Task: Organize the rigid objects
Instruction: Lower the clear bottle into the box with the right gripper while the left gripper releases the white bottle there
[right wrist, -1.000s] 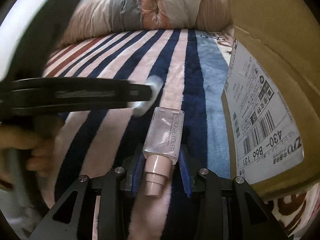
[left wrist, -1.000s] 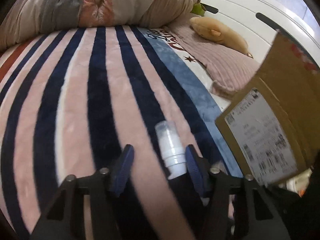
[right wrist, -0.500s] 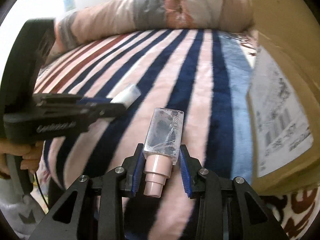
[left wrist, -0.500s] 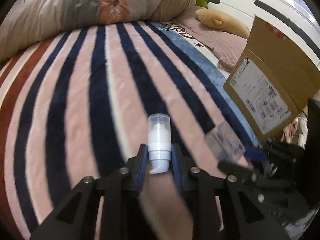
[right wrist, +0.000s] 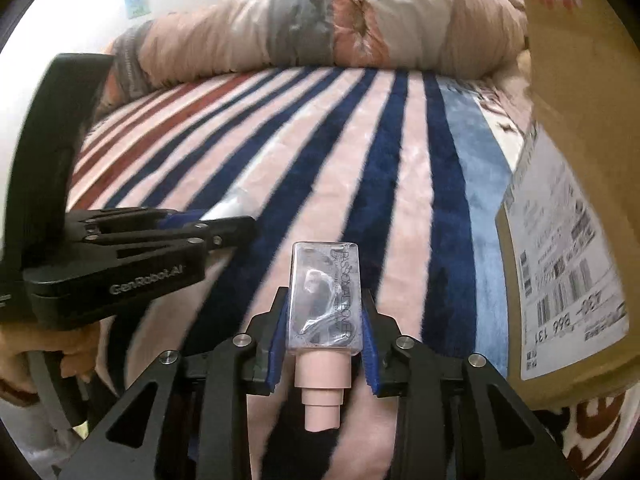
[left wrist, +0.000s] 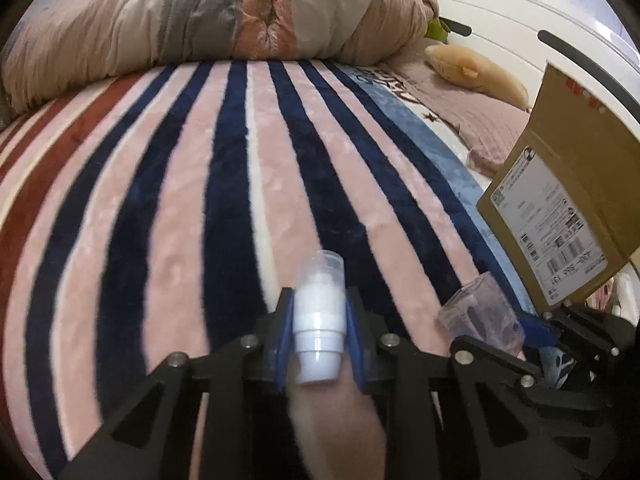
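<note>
— Cardboard, that big brown box (left wrist: 580, 184): what's in it?

— Can't tell. Only its outer wall with a white shipping label (left wrist: 548, 236) and one raised flap show. It stands on the striped blanket (left wrist: 200, 200), ahead and to the right of both claws.

— And the small containers?

— The left gripper (left wrist: 319, 330) is pinching a small white pump bottle (left wrist: 320, 320) between its blue pads; the jaws have just been closing on it. The clear cap points forward, away from the claw, and the white pump part sits between the pads. White filling shows inside the cap end.

— The other claw?

— The right gripper (right wrist: 324, 320) is clamped on a flat clear bottle (right wrist: 326, 296) with dark lettering down its side and a pale pink cap (right wrist: 322, 392). The cap points back toward the claw's body, the clear end forward. Its inside looks see-through with a crumpled glint; I can't tell whether it holds anything.

— How do the two sit?

— Side by side above the blanket. From the left wrist view the clear bottle shows just right of the left claw; from the right wrist view the left claw lies to the left, a hand (right wrist: 40, 352) on its handle.

— Beyond them?

— A bunched quilt (left wrist: 240, 20) far ahead, and a tan plush toy (left wrist: 476, 72) beyond the box.
</note>
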`<state>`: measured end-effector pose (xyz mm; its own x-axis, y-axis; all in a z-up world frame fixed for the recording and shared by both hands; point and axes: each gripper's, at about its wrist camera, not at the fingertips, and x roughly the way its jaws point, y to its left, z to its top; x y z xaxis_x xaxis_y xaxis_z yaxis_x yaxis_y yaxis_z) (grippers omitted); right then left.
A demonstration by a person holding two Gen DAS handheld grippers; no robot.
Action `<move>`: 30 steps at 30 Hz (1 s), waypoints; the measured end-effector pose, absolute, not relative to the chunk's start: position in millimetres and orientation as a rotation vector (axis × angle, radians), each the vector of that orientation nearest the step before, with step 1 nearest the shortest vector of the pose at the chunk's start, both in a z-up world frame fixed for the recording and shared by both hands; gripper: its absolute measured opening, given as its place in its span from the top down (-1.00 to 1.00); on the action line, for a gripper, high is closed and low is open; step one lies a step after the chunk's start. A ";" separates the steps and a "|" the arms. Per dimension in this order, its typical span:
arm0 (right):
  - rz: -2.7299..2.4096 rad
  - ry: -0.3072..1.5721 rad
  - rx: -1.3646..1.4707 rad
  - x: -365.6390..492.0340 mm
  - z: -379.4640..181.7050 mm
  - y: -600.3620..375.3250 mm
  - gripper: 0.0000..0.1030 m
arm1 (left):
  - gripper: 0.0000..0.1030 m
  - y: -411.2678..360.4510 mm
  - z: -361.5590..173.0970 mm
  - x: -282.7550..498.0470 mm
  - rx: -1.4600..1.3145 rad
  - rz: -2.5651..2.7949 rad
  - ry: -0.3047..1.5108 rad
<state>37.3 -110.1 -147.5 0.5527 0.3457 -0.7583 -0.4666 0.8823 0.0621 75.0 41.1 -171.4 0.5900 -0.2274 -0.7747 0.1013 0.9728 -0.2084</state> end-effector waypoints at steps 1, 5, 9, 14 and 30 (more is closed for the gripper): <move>0.498 0.837 -0.156 33.7 -138.9 -107.6 0.47 | 0.59 45.0 -164.7 71.1 -0.147 -0.183 0.907; 0.538 0.744 -0.150 22.5 -105.0 -103.6 0.47 | 0.59 58.3 -137.7 58.6 -0.153 -0.156 0.861; 0.566 0.641 -0.150 11.1 -67.2 -105.4 0.47 | 0.59 61.1 -96.9 44.4 -0.141 -0.161 0.783; 0.546 0.526 -0.153 3.0 -26.0 -123.7 0.47 | 0.59 40.9 -38.5 37.3 -0.097 -0.216 0.673; 0.241 0.590 -0.080 52.3 -15.3 -289.9 0.47 | 0.59 -146.2 41.2 91.4 0.053 -0.570 0.630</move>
